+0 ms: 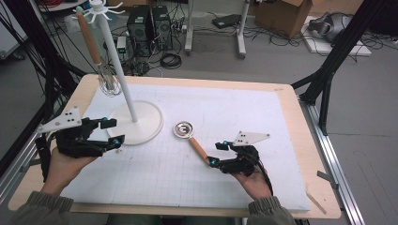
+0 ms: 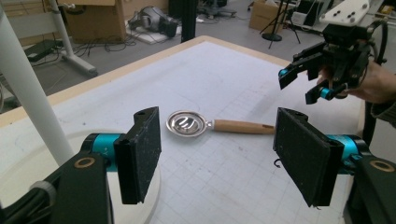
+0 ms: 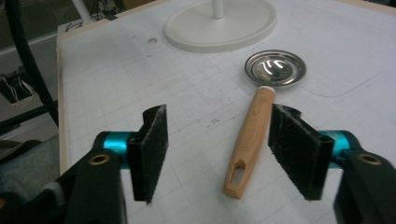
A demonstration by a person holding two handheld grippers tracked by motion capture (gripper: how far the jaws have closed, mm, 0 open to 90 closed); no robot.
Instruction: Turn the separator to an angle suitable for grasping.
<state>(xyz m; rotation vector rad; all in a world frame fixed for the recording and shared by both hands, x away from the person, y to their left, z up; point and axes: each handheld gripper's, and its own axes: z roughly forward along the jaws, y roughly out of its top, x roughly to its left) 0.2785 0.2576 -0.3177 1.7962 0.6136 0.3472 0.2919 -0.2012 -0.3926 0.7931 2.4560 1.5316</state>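
Right gripper [image 1: 215, 154] closing in on a wooden-handled strainer spoon [image 1: 190, 137] lying flat on the white mat [image 1: 225, 117].

The spoon lies mid-table, bowl toward the stand base [image 1: 137, 123], handle end toward the near right, already between the right gripper's spread jaws and untouched, a line that looks meant for an easy side pinch. The left gripper [image 1: 111, 133] hangs wide open just beside the base, holding nothing. A whisk [image 1: 96, 49] hangs on the stand; there is bare mat all round the spoon, table edges well apart.

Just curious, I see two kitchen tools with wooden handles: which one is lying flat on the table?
The metal-bowled spoon lies flat, its handle between the open right gripper jaws. The whisk hangs from the white stand.
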